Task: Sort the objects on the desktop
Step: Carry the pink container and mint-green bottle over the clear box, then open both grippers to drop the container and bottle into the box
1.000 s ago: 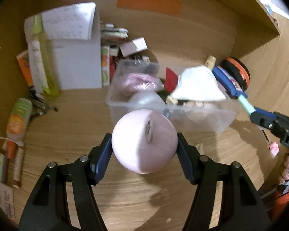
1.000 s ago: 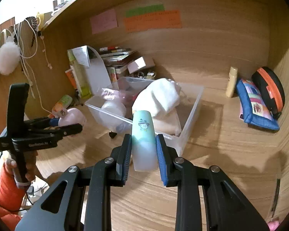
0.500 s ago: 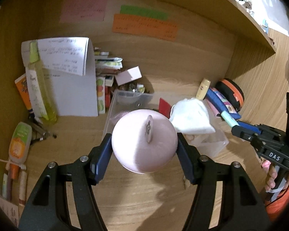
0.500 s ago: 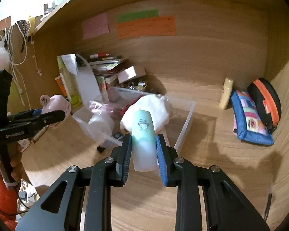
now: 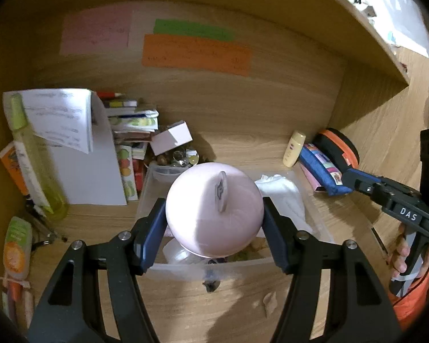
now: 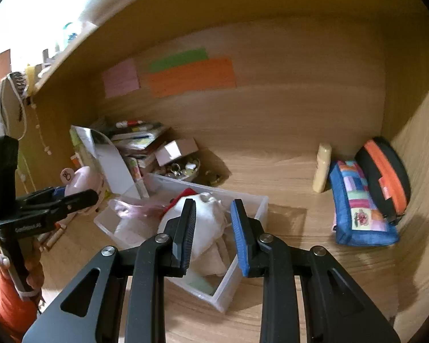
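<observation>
Left gripper [image 5: 214, 214] jaws clamp pink ball [image 5: 206, 228]; right gripper [image 6: 213, 208], marked "DAS", jaws apart, empty; clear bin [image 6: 228, 294] ahead.

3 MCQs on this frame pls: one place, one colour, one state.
1. The cream bottle is: A in the bin; B beside the blue pouch; C on the books.
2. Widest wall note: A pink; B green; C orange.
3. The left gripper is: A empty; B shut on the pink ball; C out of view.
Key: B, the bottle is next to the pouch by the back wall; C, the orange note spans furthest; B, both pads press the ball's sides.
</observation>
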A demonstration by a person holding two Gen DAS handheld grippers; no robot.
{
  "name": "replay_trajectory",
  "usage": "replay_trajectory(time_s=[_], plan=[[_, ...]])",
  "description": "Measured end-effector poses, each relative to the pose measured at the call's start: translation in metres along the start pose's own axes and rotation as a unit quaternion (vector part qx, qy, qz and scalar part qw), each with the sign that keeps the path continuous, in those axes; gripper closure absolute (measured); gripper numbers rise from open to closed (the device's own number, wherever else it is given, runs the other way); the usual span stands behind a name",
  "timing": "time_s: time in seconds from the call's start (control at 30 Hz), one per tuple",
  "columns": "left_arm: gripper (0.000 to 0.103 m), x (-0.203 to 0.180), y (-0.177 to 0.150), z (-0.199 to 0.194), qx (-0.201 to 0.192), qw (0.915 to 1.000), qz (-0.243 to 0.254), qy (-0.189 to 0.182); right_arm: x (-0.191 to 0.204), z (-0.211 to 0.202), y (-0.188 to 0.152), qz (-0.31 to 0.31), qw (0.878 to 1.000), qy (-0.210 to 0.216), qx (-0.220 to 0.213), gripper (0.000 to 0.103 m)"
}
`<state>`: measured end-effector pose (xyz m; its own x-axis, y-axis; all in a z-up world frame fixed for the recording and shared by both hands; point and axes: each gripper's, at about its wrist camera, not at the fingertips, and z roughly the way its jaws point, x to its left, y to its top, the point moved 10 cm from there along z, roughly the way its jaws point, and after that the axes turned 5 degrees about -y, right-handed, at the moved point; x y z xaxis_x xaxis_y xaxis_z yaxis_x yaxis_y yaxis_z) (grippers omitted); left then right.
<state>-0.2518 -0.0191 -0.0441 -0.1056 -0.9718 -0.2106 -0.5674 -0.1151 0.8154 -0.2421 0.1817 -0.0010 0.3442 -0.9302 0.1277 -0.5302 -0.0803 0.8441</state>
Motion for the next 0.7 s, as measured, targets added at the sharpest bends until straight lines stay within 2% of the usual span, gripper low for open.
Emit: replay_trajectory(time_s=[0.17, 0.33, 0.4, 0.47, 0.53, 0.7], plan=[[0.039, 0.002, -0.009, 0.03, 0.032, 0.9994, -0.005, -0.007, 0.004, 0.022, -0.012, -0.007, 1.0, 0.003, 0.023, 0.08], [0.039, -0.002, -0.017, 0.049, 0.05, 0.9987, 0.0, -0.014, 0.018, 0.032, -0.019, -0.043, 0.999, -0.005, 0.024, 0.079], [0.039, -0.005, -0.019, 0.057, 0.058, 0.9982, 0.006, -0.013, 0.025, 0.036, -0.023, -0.065, 0.997, -0.012, 0.027, 0.074], [0.039, -0.007, -0.018, 0.061, 0.059, 0.9981, 0.018, -0.005, 0.03, 0.038, -0.026, -0.085, 0.996, -0.022, 0.025, 0.063], [0.039, -0.008, -0.018, 0.062, 0.059, 0.9979, 0.027, 0.004, 0.033, 0.038, -0.027, -0.099, 0.994, -0.034, 0.018, 0.056], [0.039, -0.01, -0.02, 0.06, 0.062, 0.9975, 0.035, 0.004, 0.041, 0.029, -0.026, -0.122, 0.992, -0.044, 0.005, 0.044]])
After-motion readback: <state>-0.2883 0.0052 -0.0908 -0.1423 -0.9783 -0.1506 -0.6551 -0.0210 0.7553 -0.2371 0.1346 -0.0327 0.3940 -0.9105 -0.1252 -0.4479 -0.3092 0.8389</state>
